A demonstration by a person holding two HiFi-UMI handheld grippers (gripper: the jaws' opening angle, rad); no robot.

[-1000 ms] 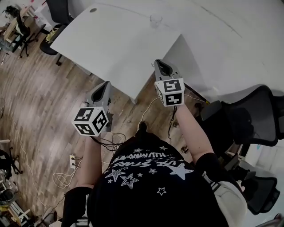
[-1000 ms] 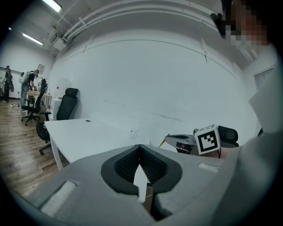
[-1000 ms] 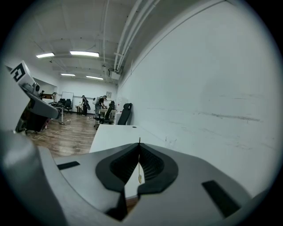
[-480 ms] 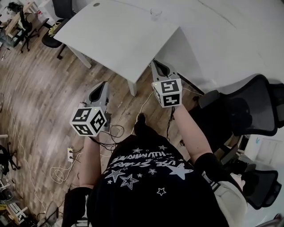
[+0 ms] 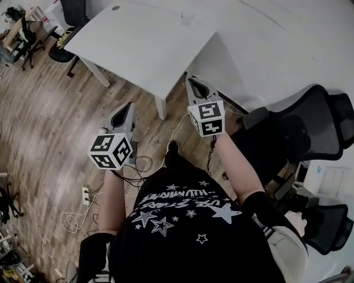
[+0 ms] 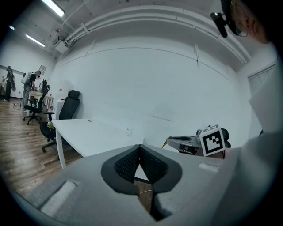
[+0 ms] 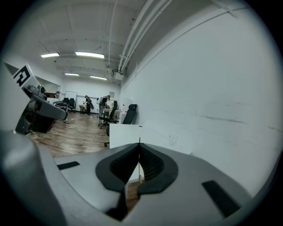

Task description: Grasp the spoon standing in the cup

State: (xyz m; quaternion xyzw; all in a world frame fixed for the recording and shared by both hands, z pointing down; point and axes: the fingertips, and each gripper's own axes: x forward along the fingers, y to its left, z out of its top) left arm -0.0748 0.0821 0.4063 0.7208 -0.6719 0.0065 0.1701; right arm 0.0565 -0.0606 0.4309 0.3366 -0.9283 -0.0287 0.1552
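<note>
A clear cup stands far off on the white table, close to the wall; it is too small to tell a spoon in it. The left gripper view has the cup as a tiny speck. My left gripper hangs over the wooden floor, short of the table, its jaws shut and empty. My right gripper points at the table's near corner, also shut with nothing held. Both are well away from the cup.
Black office chairs crowd the right side by the person's arm. Cables and a power strip lie on the wooden floor at the left. More chairs and desks stand beyond the table's left end.
The table and cup have slid slightly up and left in the head view, and the right gripper has drifted a little left. Both grippers remain shut.
</note>
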